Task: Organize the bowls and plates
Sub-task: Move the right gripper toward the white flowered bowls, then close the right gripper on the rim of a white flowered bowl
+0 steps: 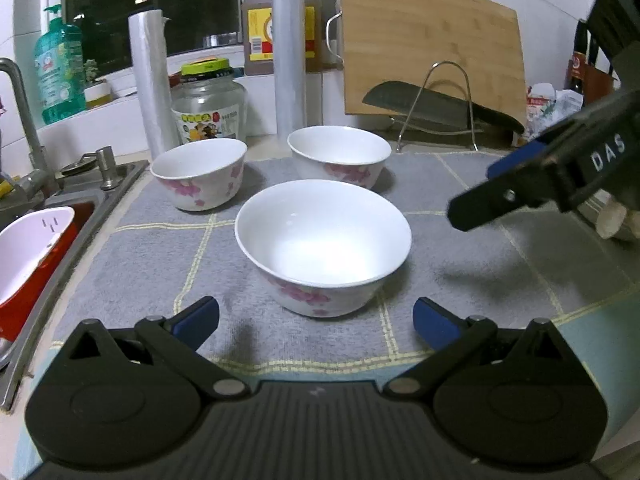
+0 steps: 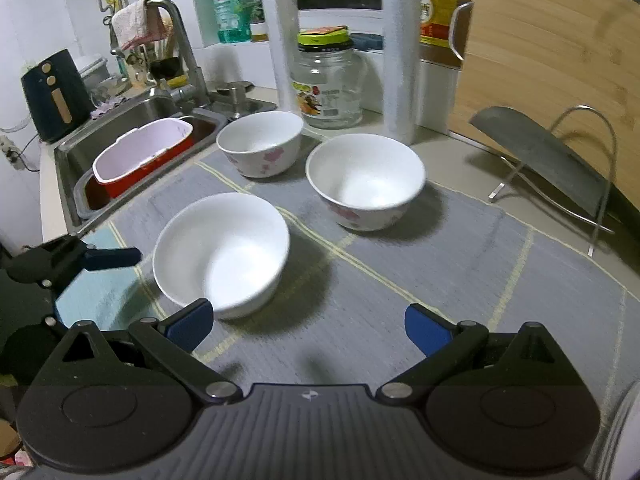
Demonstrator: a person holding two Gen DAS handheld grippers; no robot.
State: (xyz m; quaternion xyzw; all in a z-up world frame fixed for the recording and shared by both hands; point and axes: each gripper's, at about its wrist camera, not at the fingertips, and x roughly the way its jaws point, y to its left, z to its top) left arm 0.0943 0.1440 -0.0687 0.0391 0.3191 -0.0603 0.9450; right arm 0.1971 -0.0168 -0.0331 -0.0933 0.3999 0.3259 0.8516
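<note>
Three white bowls with pink flowers stand on a grey mat [image 1: 460, 264]. The near bowl [image 1: 323, 245] is just ahead of my open, empty left gripper [image 1: 316, 320]. Two more bowls stand behind it, one at the back left [image 1: 199, 173] and one at the back right [image 1: 339, 155]. In the right wrist view the near bowl [image 2: 221, 254] lies left of my open, empty right gripper [image 2: 308, 326], with the other two bowls behind [image 2: 260, 142] [image 2: 365, 180]. The right gripper [image 1: 492, 188] shows at the right of the left wrist view. The left gripper's finger [image 2: 112, 258] shows at the left of the right wrist view.
A sink [image 2: 132, 120] with a red and white tub [image 2: 144, 156] lies left of the mat. A glass jar [image 1: 208, 104], a plastic roll [image 1: 152, 80], a white post [image 1: 286, 48], a cutting board [image 1: 432, 52] and a cleaver on a wire rack [image 2: 552, 160] line the back.
</note>
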